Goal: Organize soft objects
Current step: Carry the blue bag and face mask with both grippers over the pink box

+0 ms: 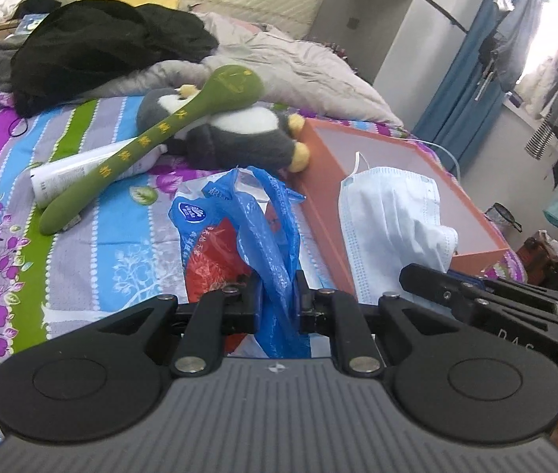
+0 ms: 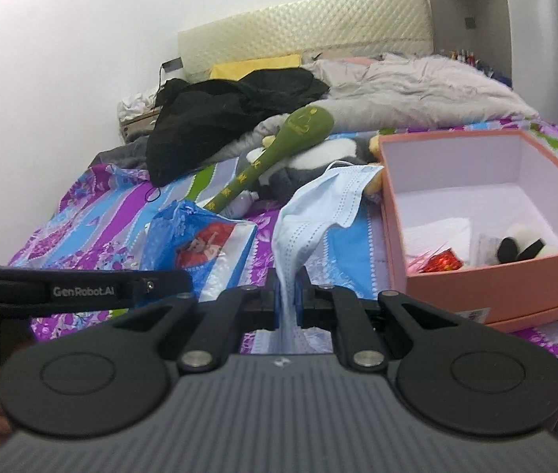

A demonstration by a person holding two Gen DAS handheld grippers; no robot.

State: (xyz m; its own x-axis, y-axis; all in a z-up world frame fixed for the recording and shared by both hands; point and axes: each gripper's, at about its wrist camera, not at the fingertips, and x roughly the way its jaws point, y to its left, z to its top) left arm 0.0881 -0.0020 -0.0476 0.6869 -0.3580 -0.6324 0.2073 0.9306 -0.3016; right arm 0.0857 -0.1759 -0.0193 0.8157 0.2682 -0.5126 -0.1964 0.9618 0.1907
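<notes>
Left gripper [image 1: 277,301]: your jaws are pinched tight on the twisted handle of the blue plastic bag [image 1: 239,236], which hangs at 12 o'clock over the striped bedsheet [image 1: 93,236].
Green plush spoon [image 1: 140,146]: at 11 o'clock it slants across the white tube [image 1: 81,173] and leans on the grey plush penguin [image 1: 231,134].
Black clothing [image 1: 105,47]: piled at 11 o'clock, well behind the toys, against the grey duvet [image 1: 310,67].
Right gripper [image 2: 287,295]: your jaws are closed on the blue face mask [image 2: 318,205]; it rises from the fingers and droops toward 1 o'clock, its far end near the box corner.
Pink box [image 2: 456,276]: at 2 o'clock, open; inside lie white paper, a red foil scrap and a small black-and-white plush toy [image 2: 523,244].
In the way: the mask hides part of the penguin in the right wrist view; the left gripper's arm crosses at 9 o'clock.
Hard to make out: the box floor near its front wall is cut off.
Room: bare sheet lies between bag and box; the bed edge runs just past the box at 3 o'clock.
</notes>
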